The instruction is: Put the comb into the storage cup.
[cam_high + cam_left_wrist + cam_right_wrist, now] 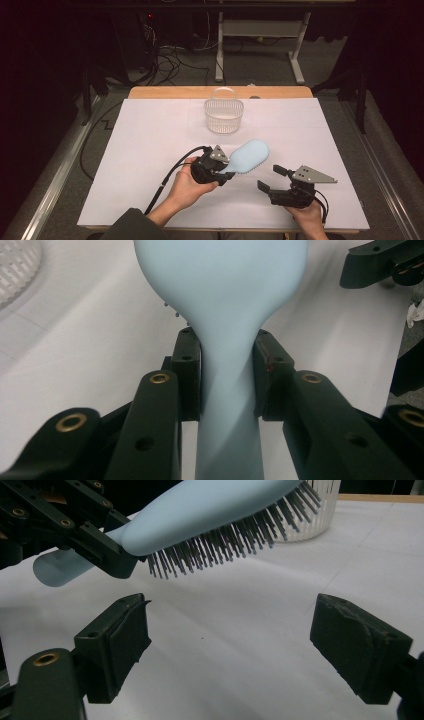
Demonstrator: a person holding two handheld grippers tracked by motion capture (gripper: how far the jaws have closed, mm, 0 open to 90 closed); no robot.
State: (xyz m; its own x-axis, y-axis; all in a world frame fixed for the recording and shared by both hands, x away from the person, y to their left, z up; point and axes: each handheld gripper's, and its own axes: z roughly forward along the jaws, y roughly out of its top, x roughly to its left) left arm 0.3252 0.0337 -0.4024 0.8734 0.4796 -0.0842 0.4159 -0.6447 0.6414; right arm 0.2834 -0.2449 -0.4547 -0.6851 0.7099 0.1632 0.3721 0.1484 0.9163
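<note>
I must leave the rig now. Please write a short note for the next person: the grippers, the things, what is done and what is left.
Left gripper: shut on the handle of the light blue plastic hairbrush, held off the table, bristles down.
Right gripper: open, nothing between its jaws, just beside the brush.
Clear ribbed plastic basket: upright at the far middle of the white table.
Done: brush picked up.
Left: probably putting the brush into the basket.
</note>
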